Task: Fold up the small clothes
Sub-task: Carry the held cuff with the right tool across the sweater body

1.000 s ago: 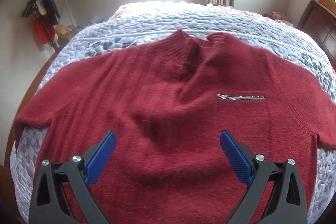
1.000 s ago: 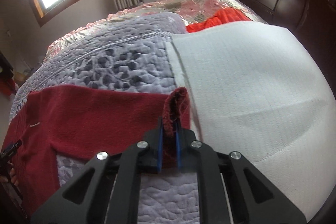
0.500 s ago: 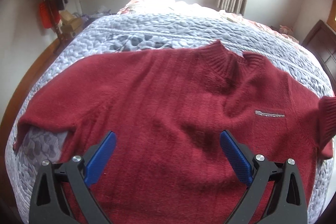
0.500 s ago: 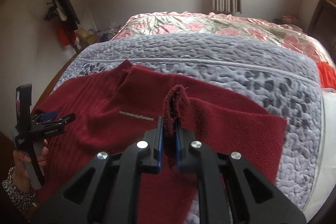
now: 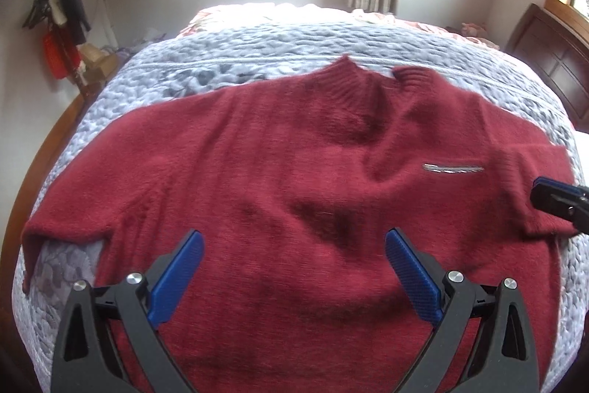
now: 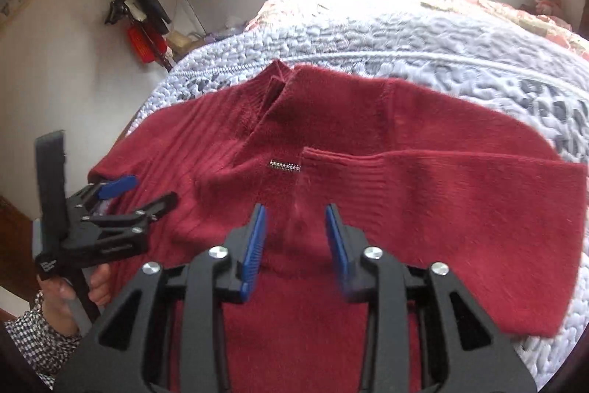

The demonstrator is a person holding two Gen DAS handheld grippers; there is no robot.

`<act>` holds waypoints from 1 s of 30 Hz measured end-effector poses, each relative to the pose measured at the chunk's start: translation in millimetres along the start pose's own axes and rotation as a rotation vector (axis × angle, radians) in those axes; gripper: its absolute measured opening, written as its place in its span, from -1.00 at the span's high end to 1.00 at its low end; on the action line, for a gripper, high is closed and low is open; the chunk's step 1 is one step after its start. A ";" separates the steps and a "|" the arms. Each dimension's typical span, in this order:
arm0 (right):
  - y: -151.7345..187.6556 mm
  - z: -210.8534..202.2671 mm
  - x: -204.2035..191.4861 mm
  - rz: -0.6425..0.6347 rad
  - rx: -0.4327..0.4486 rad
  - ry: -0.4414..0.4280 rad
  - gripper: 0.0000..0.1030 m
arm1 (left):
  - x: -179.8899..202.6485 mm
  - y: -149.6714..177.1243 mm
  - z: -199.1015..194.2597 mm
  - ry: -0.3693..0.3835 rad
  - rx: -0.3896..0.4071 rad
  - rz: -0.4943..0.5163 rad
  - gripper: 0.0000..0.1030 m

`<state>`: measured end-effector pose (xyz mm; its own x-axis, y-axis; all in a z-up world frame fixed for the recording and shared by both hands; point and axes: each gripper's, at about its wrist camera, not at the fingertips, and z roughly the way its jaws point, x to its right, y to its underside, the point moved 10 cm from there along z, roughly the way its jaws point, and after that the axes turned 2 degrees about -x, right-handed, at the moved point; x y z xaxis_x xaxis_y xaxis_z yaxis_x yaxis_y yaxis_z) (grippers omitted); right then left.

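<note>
- On the quilt [image 5: 279, 43] lies one red sweater [image 5: 279, 179], chest up, collar at 12 o'clock.
- One sleeve [image 6: 441, 179] is folded across the chest, its cuff just beside one silver trim [image 6: 285, 166].
- Two grippers: left gripper [image 5: 294, 267] spread wide, holding nothing, above the hem.
- Right gripper [image 6: 296, 234] parted, empty, at 6 o'clock of the cuff.
- One hand [image 6: 66, 297] holds the left tool.
</note>
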<state>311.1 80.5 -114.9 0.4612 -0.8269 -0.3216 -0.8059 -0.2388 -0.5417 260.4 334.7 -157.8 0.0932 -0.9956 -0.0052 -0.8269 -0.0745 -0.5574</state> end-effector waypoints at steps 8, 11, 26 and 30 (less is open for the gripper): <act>42.0 -58.1 54.2 0.074 0.044 0.112 0.12 | 103.3 11.3 3.7 0.206 -0.095 0.070 -0.93; 66.9 -68.4 77.3 0.117 0.036 0.131 0.12 | 134.4 11.5 9.6 0.258 -0.136 0.081 -0.92; 121.4 -91.1 130.1 0.227 0.075 0.181 0.02 | 202.0 4.6 22.5 0.398 -0.235 0.000 0.77; 125.0 -91.1 131.1 0.241 0.081 0.168 0.02 | 200.3 -7.2 -1.3 0.433 -0.146 0.013 0.85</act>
<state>237.0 -104.2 -154.0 0.1872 -0.9292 -0.3186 -0.8492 0.0100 -0.5280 284.4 135.7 -153.8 -0.1322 -0.9260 0.3537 -0.8987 -0.0385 -0.4368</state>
